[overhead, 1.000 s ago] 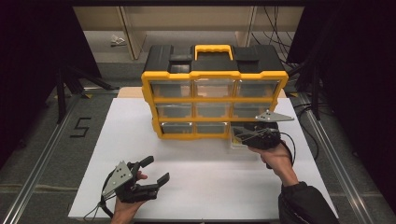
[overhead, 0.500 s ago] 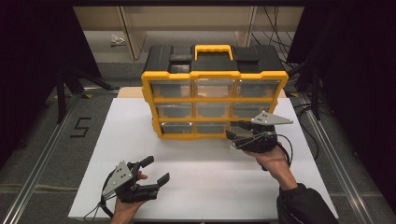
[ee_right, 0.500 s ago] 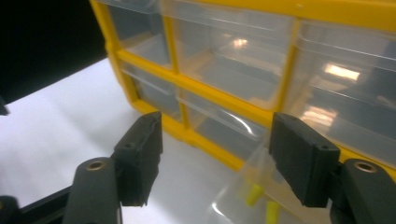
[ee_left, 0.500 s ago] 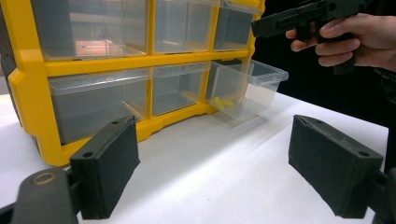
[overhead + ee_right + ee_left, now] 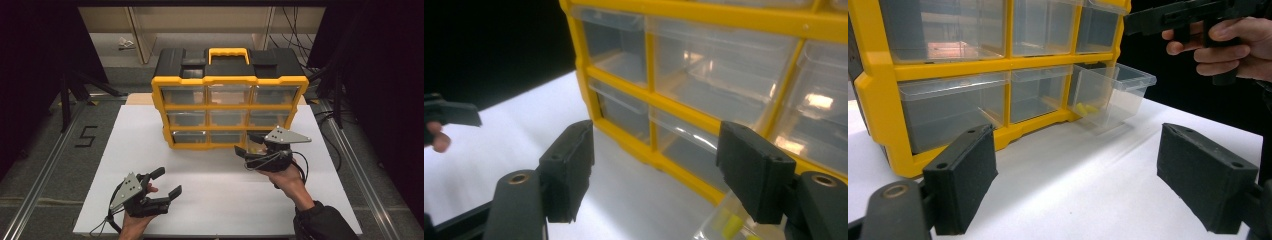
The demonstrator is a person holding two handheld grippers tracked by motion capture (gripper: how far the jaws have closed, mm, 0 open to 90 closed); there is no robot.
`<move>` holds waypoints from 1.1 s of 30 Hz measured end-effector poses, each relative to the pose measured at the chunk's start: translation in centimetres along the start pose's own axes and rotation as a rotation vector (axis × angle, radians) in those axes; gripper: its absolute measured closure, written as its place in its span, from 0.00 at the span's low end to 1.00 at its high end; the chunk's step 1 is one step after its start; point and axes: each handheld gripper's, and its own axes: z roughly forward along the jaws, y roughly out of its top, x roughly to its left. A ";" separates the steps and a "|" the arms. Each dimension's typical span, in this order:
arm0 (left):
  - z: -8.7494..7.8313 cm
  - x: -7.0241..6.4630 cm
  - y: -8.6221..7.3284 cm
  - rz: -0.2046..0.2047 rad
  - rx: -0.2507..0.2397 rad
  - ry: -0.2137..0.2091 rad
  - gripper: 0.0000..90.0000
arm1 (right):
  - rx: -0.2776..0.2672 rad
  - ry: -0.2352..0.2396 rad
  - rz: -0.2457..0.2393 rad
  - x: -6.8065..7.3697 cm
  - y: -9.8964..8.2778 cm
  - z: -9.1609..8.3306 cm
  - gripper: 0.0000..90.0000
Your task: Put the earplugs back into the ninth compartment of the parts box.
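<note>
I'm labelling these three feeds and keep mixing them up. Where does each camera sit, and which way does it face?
High view: above the person's side, looking forward and down at the white table and yellow organizer; both forearms, the left gripper and the right gripper show.
Left gripper view: low on the left gripper, facing the organizer's front and the pulled-out clear drawer; its open jaws and the right hand show.
Right gripper view: on the right gripper, facing the organizer close up; open jaws show.
Shared: both gripper views show the small yellow items in that drawer.
</note>
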 end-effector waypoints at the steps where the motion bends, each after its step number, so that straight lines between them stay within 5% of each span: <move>1: 0.0 0.0 0.0 0.000 0.000 0.000 0.17 | 0.000 0.000 0.000 0.0 0.0 0.0 0.36; 26: 0.0 0.0 0.0 0.002 0.005 -0.006 0.17 | -0.117 0.023 0.003 1.5 -3.0 -2.5 0.34; 33: 0.0 -0.1 0.0 0.003 0.006 -0.010 0.17 | -0.141 0.010 0.050 1.1 -4.8 -3.7 0.33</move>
